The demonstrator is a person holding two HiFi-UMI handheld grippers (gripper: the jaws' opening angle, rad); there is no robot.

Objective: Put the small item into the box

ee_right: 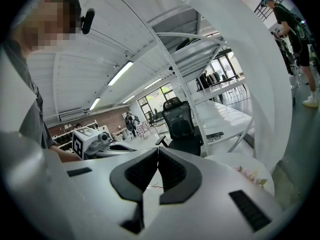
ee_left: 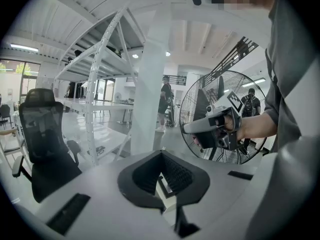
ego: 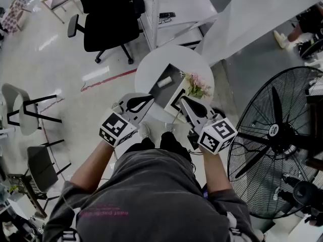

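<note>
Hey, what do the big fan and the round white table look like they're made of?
The fan looks like black-painted metal: its guard is thin wire rings and spokes; the dark matt blades could be metal or plastic. The round table has a smooth white top with a soft sheen, likely laminate or painted board.

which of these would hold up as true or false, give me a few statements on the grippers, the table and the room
The left gripper and the right gripper both have their jaws together with nothing between them. True.
The round table holds nothing. False: a dark box and flowers sit on it.
A large fan stands at the person's right. True.
The office chair is white. False: it is black.
</note>
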